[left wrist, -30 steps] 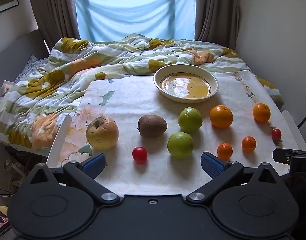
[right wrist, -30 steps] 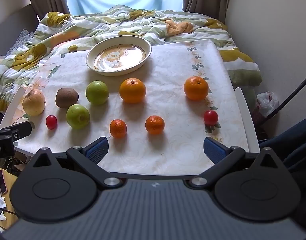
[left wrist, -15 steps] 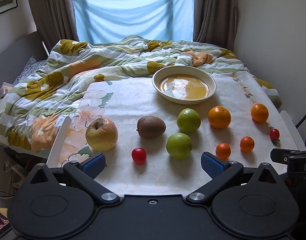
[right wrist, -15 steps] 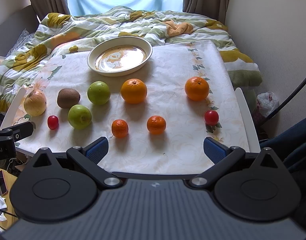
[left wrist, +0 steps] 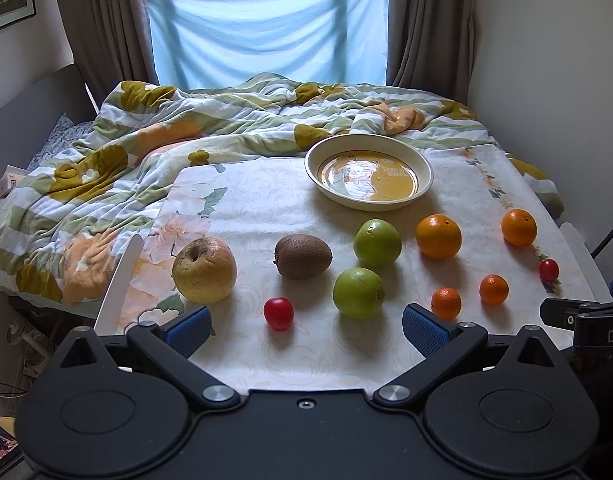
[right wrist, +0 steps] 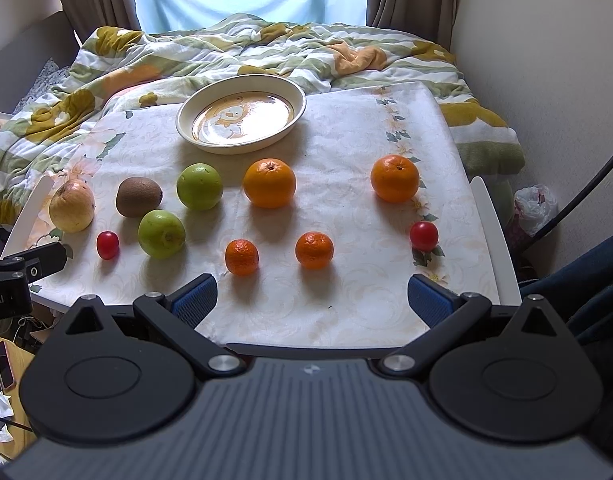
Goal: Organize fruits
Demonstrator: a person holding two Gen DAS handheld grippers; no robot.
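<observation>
The left gripper (left wrist: pixel 305 327), its blue-padded fingers spread wide and holding nothing, hangs over the near edge of the white floral tablecloth (left wrist: pixel 266 208). Ahead of it lie a small red cherry tomato (left wrist: pixel 278 313) and a round green apple (left wrist: pixel 358 292) — both within the span of its fingers, untouched. A yellowish bruised apple (left wrist: pixel 204 270) sits further left, a brown fuzzy kiwi (left wrist: pixel 303 256) and a second green apple (left wrist: pixel 377 242) behind.

The right gripper (right wrist: pixel 311 300) is likewise spread and empty. Just beyond its fingers lie two small mandarins (right wrist: pixel 242 257) (right wrist: pixel 314 250); a second red cherry tomato (right wrist: pixel 424 235) lies to the right, and two large oranges (right wrist: pixel 269 183) (right wrist: pixel 394 178) sit further back, well apart from each other.

The cream shallow ceramic dish (right wrist: pixel 294 92) stands at the far side of the cloth — behind all the fruit, holding none of it.
</observation>
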